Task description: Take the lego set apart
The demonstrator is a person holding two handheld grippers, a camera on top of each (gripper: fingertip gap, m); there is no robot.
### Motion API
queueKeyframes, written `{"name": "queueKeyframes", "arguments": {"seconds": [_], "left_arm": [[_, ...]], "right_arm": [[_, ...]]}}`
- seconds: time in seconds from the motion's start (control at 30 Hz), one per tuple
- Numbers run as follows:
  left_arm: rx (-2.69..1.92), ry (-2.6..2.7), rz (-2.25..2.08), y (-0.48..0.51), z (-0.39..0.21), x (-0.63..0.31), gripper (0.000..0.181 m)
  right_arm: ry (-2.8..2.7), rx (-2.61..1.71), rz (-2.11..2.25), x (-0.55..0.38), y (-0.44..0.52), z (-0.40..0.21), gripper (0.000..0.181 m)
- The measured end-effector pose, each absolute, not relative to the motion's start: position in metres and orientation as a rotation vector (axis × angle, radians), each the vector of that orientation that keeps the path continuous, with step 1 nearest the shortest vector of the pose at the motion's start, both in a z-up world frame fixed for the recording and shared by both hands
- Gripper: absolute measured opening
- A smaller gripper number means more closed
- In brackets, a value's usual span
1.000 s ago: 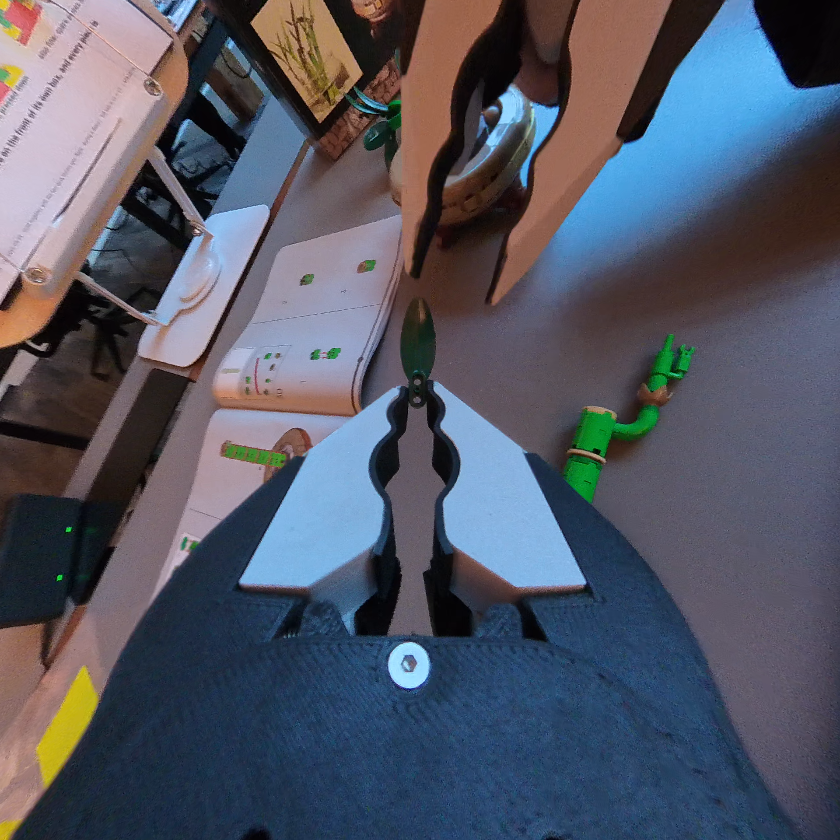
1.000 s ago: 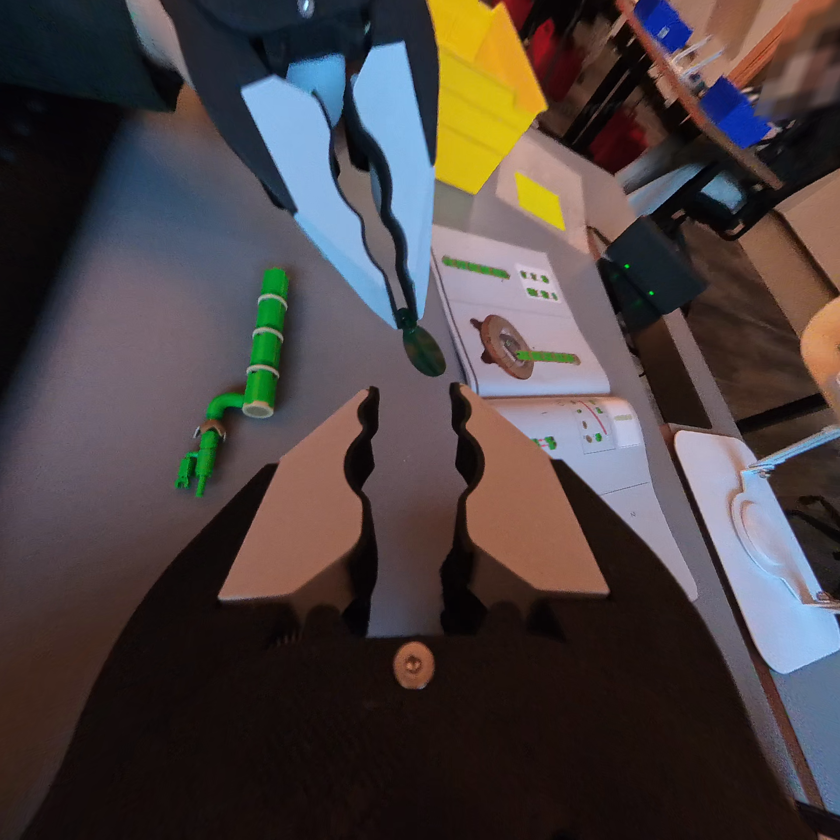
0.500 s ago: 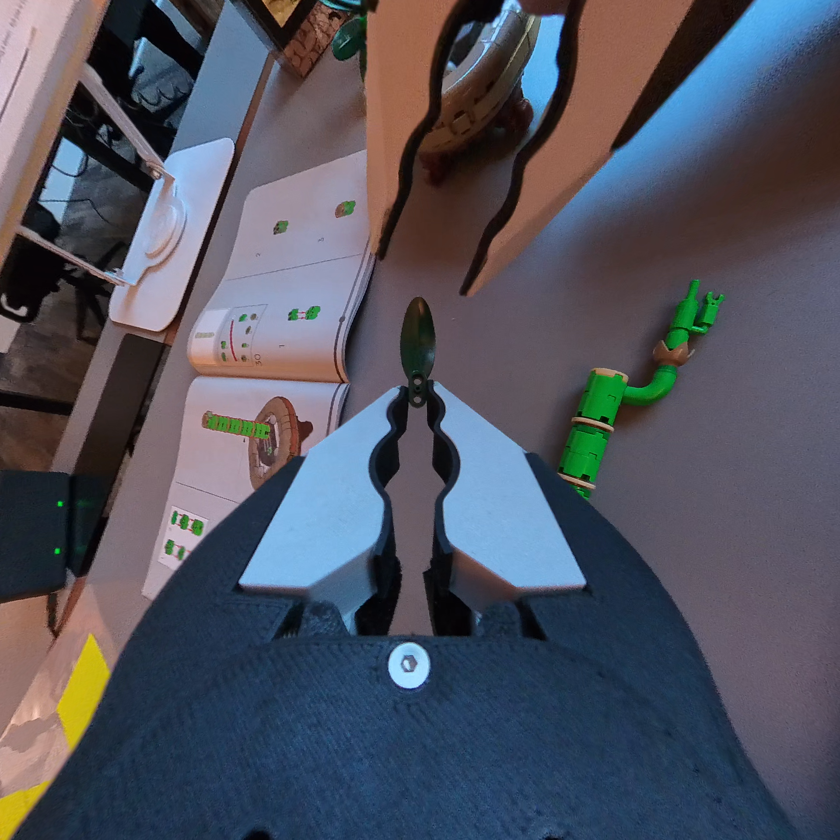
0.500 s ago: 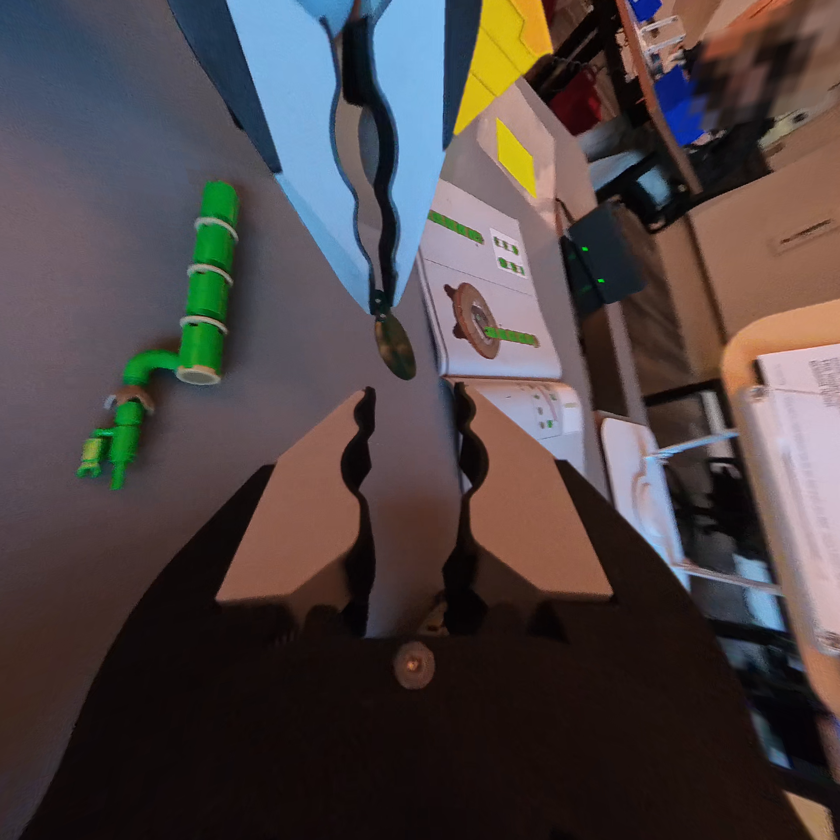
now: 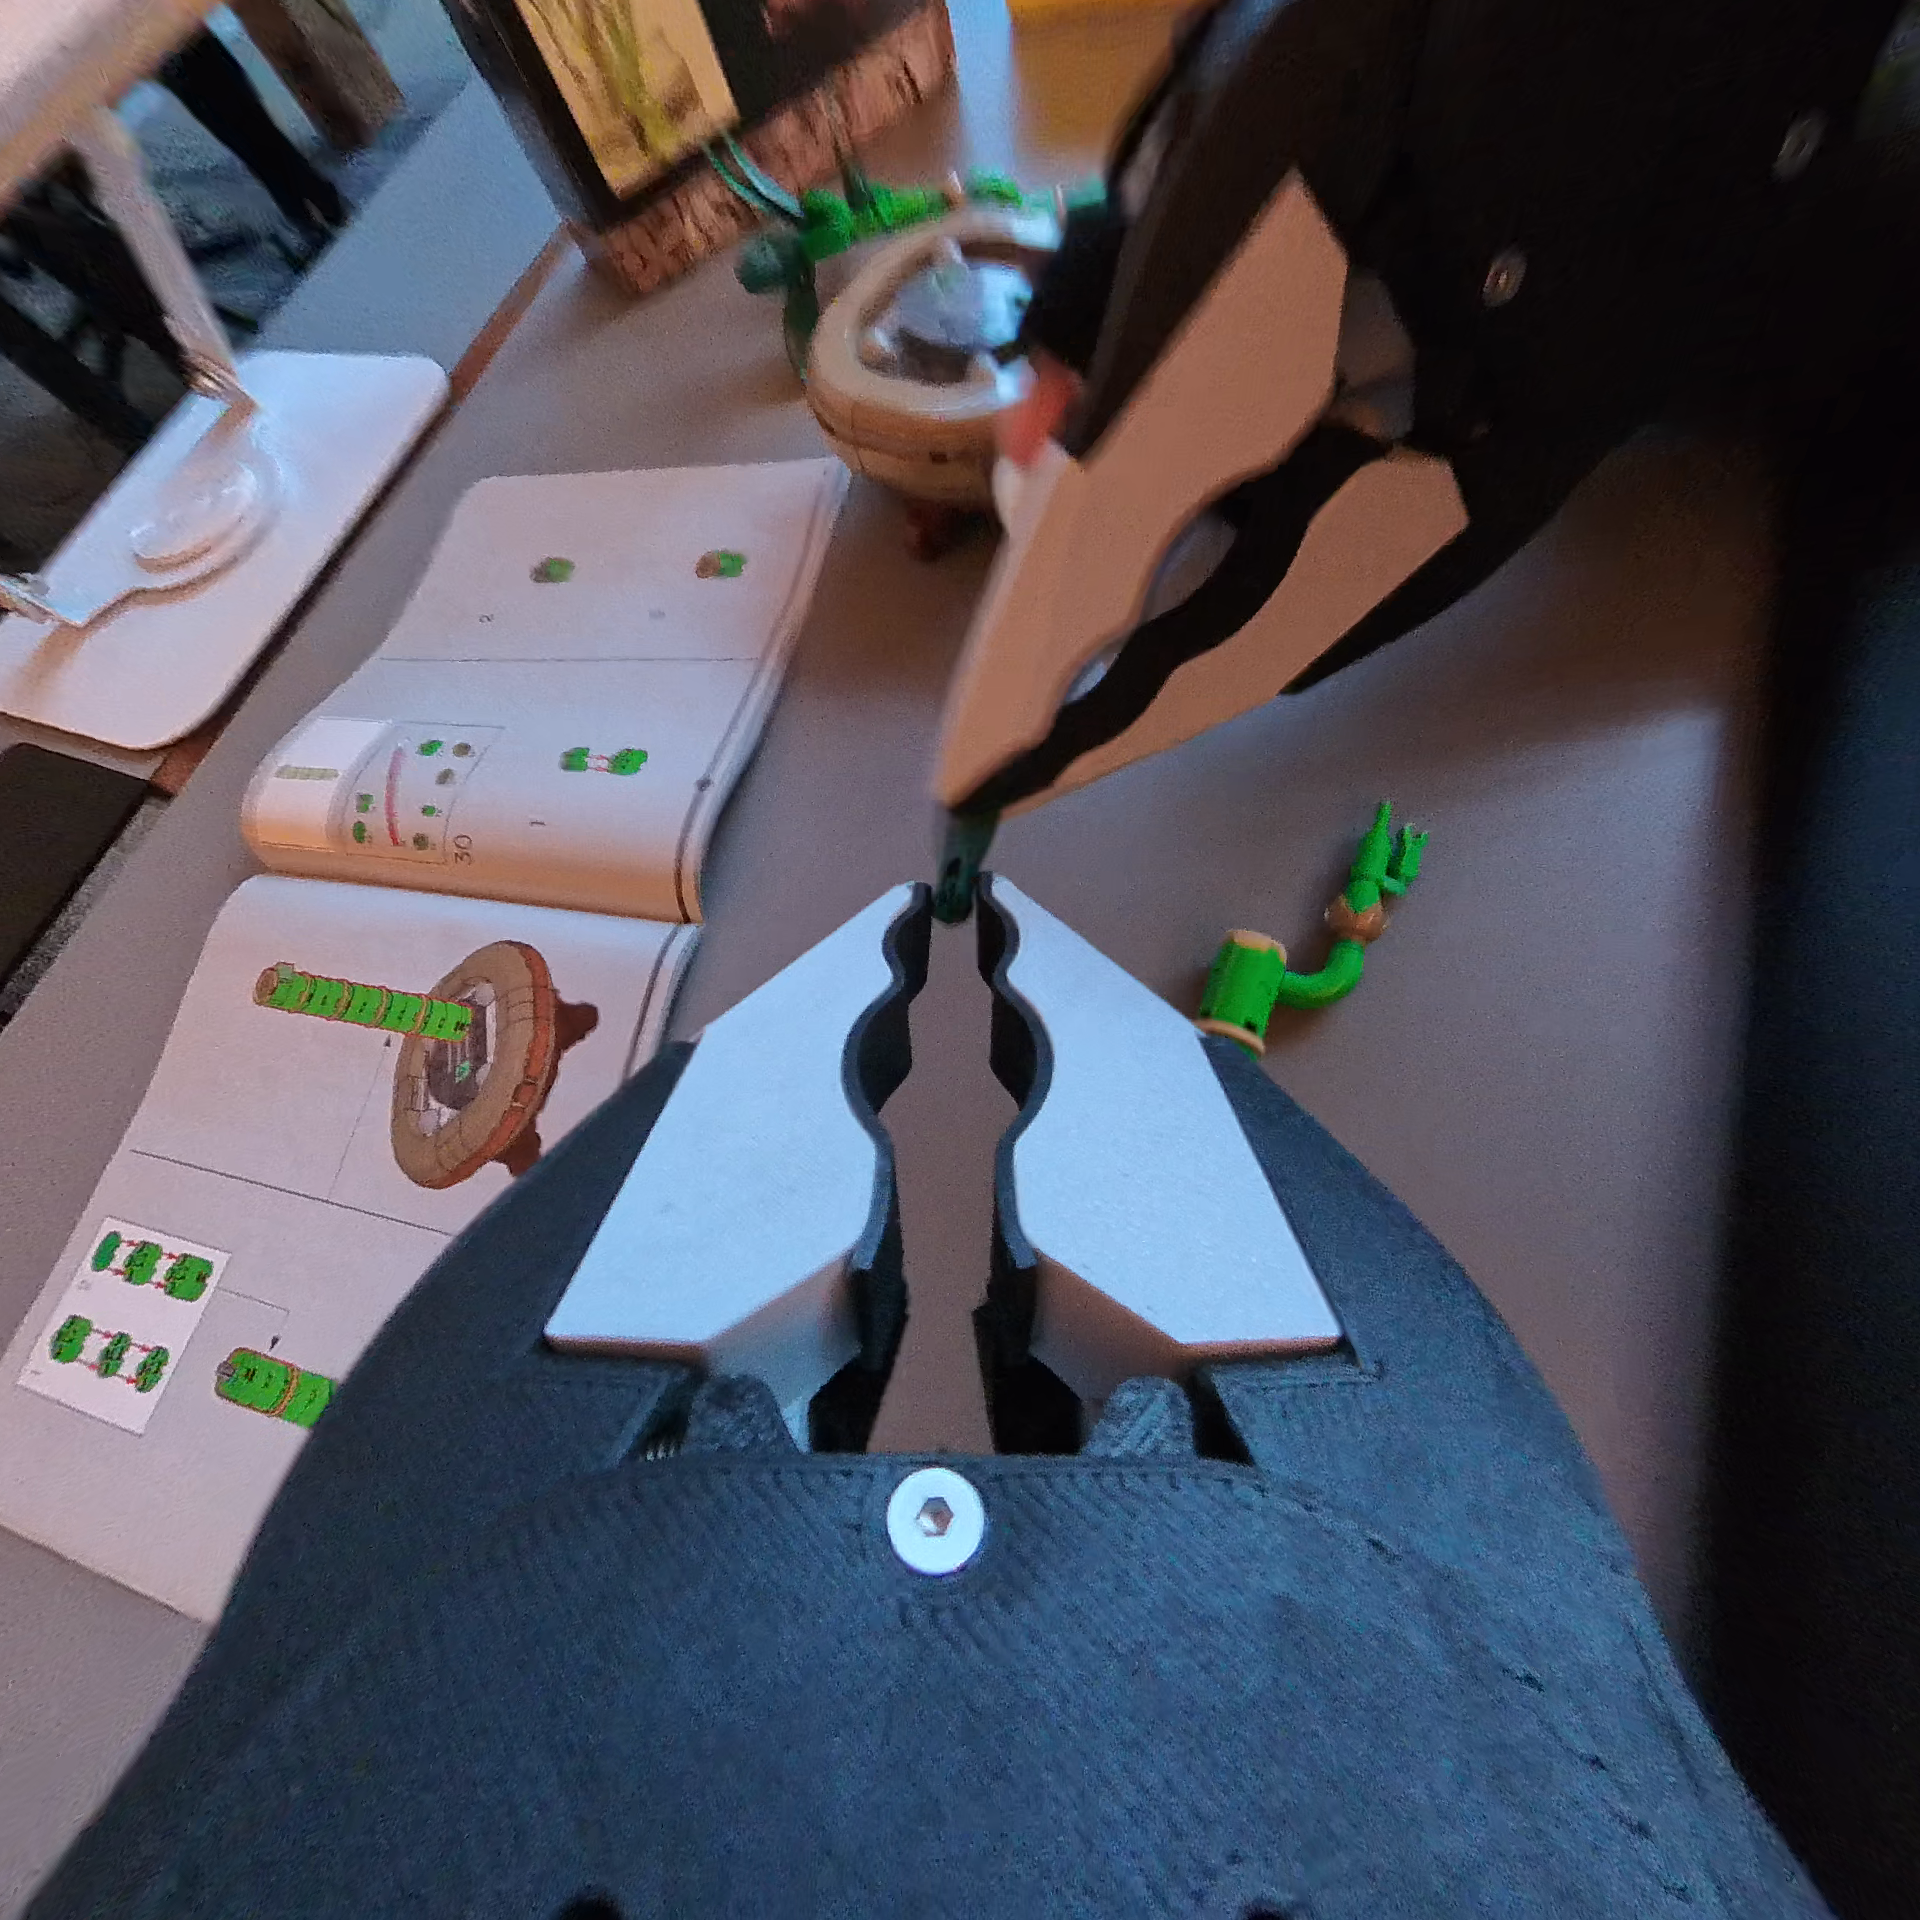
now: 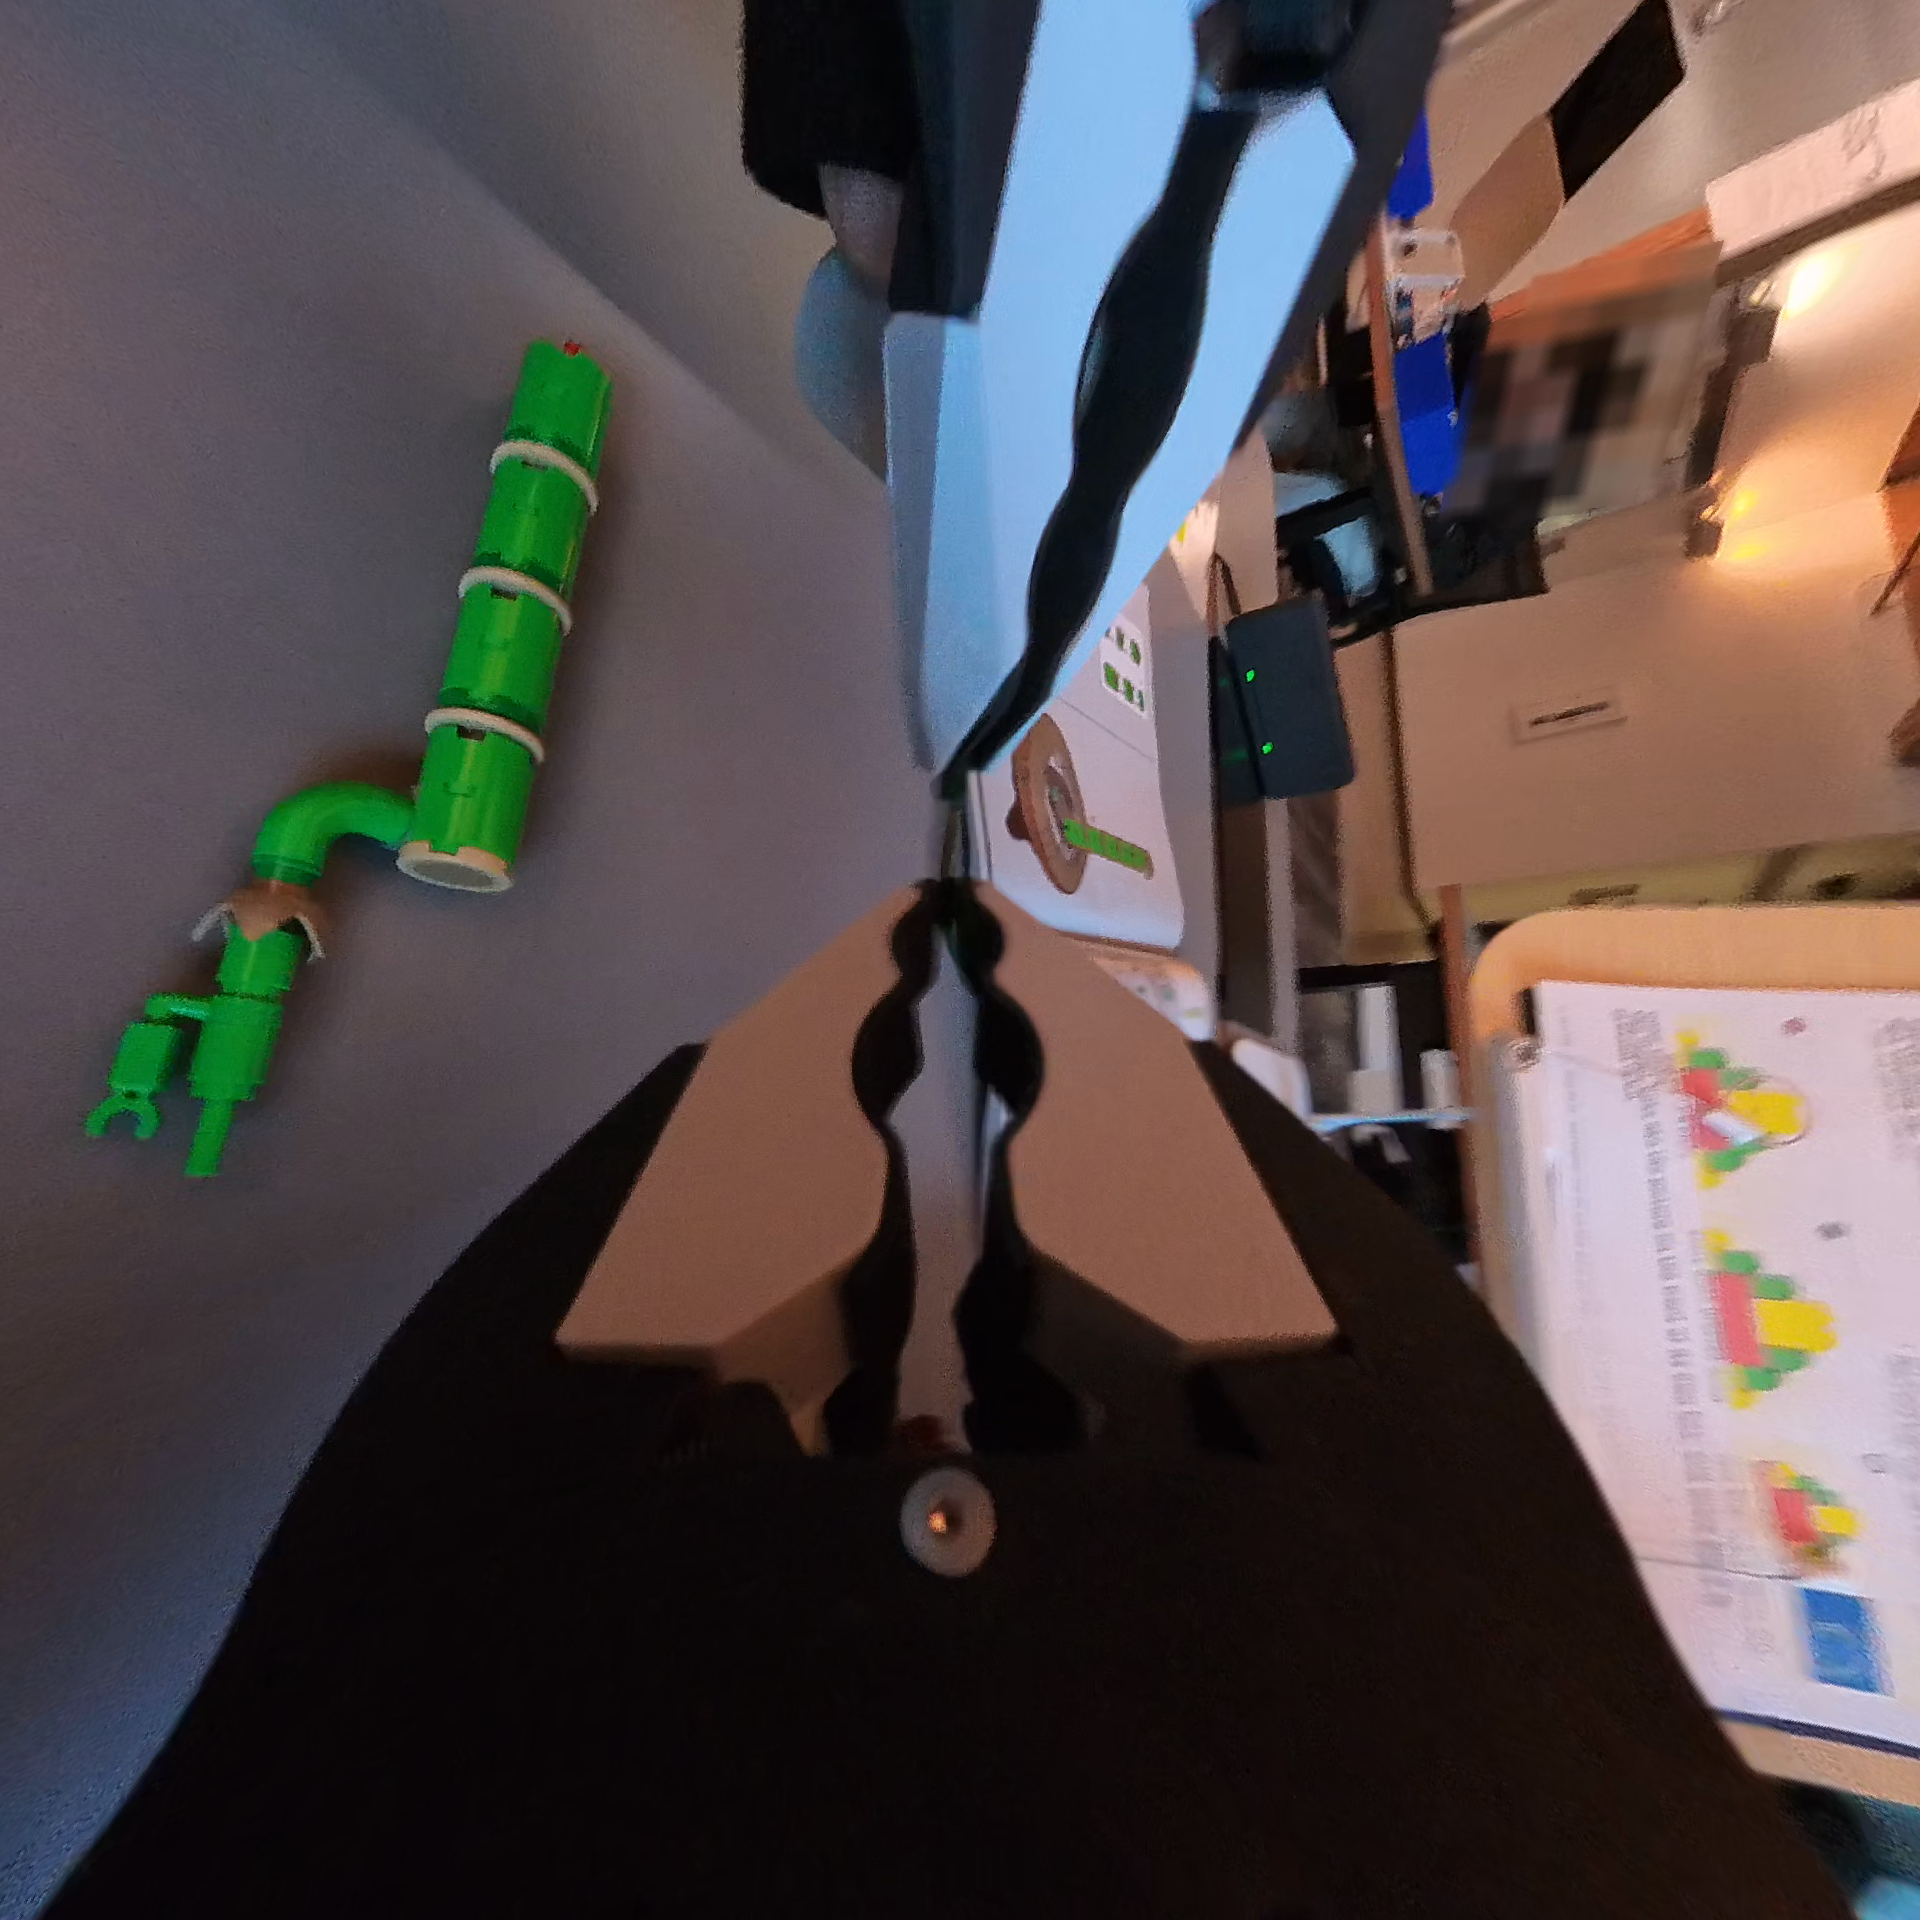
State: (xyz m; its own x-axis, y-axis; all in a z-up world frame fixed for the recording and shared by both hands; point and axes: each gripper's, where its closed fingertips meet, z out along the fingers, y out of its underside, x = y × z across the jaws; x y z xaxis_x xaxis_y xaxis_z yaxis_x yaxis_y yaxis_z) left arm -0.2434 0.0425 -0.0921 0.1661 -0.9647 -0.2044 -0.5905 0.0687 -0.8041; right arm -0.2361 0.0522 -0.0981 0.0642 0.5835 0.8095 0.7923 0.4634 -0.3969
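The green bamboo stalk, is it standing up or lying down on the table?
Lying down. The green bamboo stalk rests flat along its length on the grey table, apart from both grippers.

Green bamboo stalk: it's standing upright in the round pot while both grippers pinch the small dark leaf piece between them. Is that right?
Not quite. The green bamboo stalk lies flat on the grey table, apart from the round pot; the right wrist view shows it. The left gripper and right gripper do both pinch the small dark leaf piece.
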Motion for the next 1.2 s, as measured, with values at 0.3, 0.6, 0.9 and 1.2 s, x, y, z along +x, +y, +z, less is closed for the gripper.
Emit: {"name": "queueKeyframes", "arguments": {"seconds": [0.3,0.6,0.9,1.2], "left_arm": [[-1.438,1.159,-1.213,0.034,-0.014,-0.252,0.037],[-1.419,1.177,-1.424,0.018,-0.011,-0.247,0.026],[-1.466,1.165,-1.347,0.027,-0.017,-0.249,0.024],[-1.447,1.331,-1.088,0.021,-0.039,-0.237,0.014]], "right_arm": [[-0.822,-1.544,1.567,-0.244,0.024,-0.016,0.000],[-0.716,-1.492,1.794,-0.242,0.020,-0.002,0.000],[-1.373,-0.827,-0.457,-0.229,0.041,-0.020,0.000],[-1.455,-0.752,-0.599,-0.238,0.038,-0.027,0.000]]}}
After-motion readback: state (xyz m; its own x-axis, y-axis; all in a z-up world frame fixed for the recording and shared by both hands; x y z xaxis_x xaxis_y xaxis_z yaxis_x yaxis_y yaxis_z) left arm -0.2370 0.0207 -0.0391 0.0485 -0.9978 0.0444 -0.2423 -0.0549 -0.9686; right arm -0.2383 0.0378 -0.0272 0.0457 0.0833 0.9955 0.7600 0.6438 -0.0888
